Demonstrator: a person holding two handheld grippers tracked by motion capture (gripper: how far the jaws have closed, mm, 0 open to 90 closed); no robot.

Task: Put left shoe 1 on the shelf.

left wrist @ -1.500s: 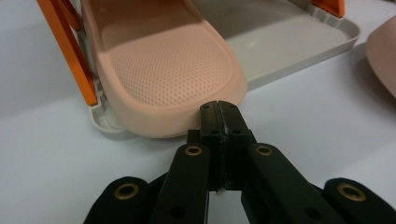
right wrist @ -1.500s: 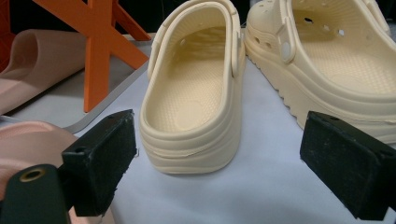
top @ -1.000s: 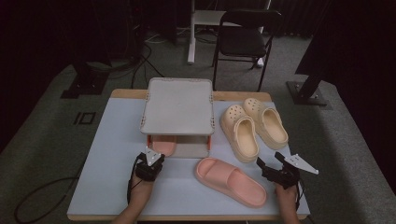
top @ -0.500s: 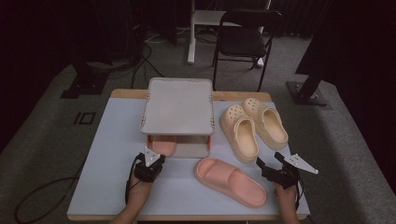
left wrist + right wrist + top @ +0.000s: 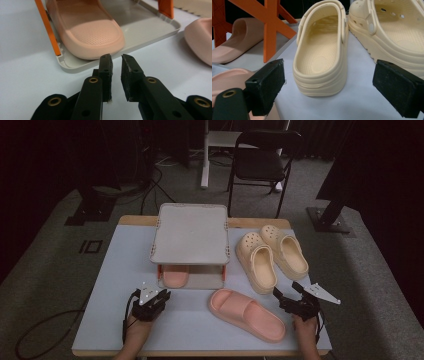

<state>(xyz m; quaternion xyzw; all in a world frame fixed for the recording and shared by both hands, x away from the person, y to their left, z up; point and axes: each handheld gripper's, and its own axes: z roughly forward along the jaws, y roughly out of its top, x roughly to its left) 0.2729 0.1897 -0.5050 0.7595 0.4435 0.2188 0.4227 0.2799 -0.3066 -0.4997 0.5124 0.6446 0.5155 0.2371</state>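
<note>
A pink slide (image 5: 175, 276) (image 5: 87, 30) lies on the lower shelf of a grey two-tier rack (image 5: 190, 237) with orange posts. Its mate (image 5: 247, 314) lies on the table in front of the rack. My left gripper (image 5: 161, 296) (image 5: 116, 60) sits just short of the shelf's front lip (image 5: 150, 27). Its jaws have just been opening; a narrow gap shows, with nothing between them. My right gripper (image 5: 287, 290) (image 5: 330, 75) stands wide open, pointing at the heel of the nearer cream clog (image 5: 257, 262) (image 5: 322, 52) without touching it.
A second cream clog (image 5: 287, 251) (image 5: 397, 32) stands beside the first at the right. The rack's top shelf (image 5: 192, 227) is bare. An orange cross-brace (image 5: 270, 27) rises left of the clogs. A black chair (image 5: 262, 160) stands beyond the table.
My left gripper has drawn back a little from the rack toward the near edge and its jaws have parted. The right gripper and the shoes have stayed put.
</note>
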